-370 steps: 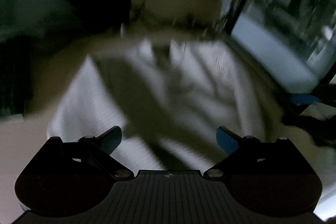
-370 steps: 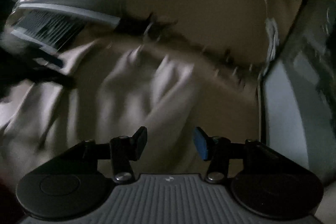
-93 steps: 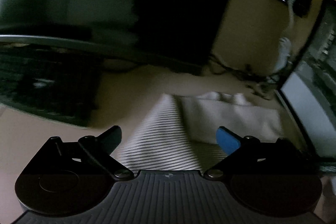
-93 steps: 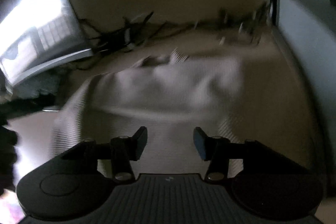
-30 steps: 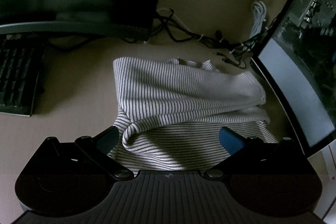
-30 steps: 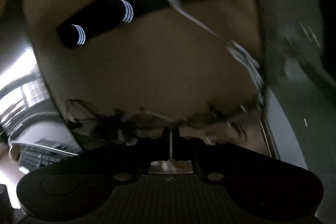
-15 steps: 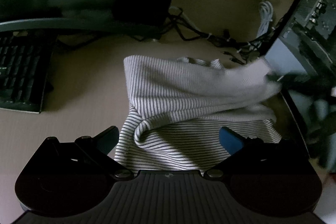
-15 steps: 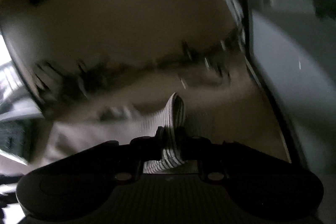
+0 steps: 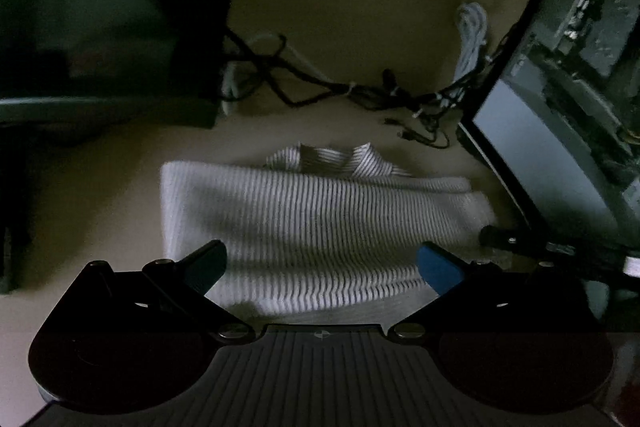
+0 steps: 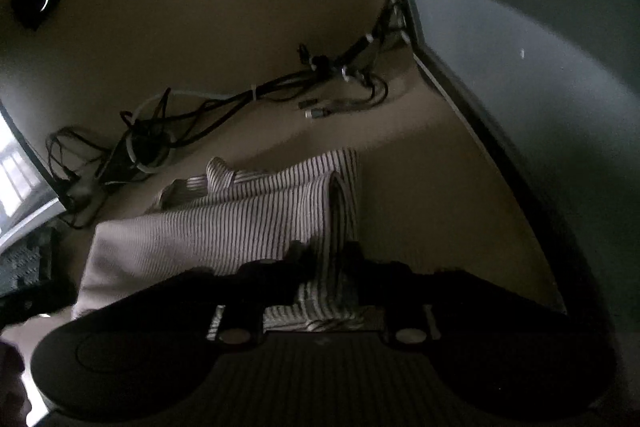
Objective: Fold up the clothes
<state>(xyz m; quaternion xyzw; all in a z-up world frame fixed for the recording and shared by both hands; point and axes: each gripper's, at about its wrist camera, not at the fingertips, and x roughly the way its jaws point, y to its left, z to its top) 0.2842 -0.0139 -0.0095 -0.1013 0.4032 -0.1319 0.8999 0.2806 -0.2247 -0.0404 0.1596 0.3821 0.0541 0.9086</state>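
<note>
A white shirt with thin dark stripes (image 9: pixel 320 223) lies folded into a rough rectangle on the beige desk (image 9: pixel 104 195), its collar at the far edge. My left gripper (image 9: pixel 320 263) is open and empty just above the shirt's near edge. My right gripper (image 10: pixel 326 255) is shut on a fold at the right end of the striped shirt (image 10: pixel 224 227). The right gripper also shows at the right of the left wrist view (image 9: pixel 520 241), low by the shirt's right edge.
A tangle of black and white cables (image 9: pixel 320 87) lies along the wall behind the shirt. A monitor (image 9: pixel 568 131) stands close on the right. A dark monitor (image 9: pixel 100 27) stands at the left, with a keyboard (image 10: pixel 24 263) beside it.
The right gripper has laid the held shirt end down flat, so the shirt is now a neater rectangle. The left gripper stays open over the near edge.
</note>
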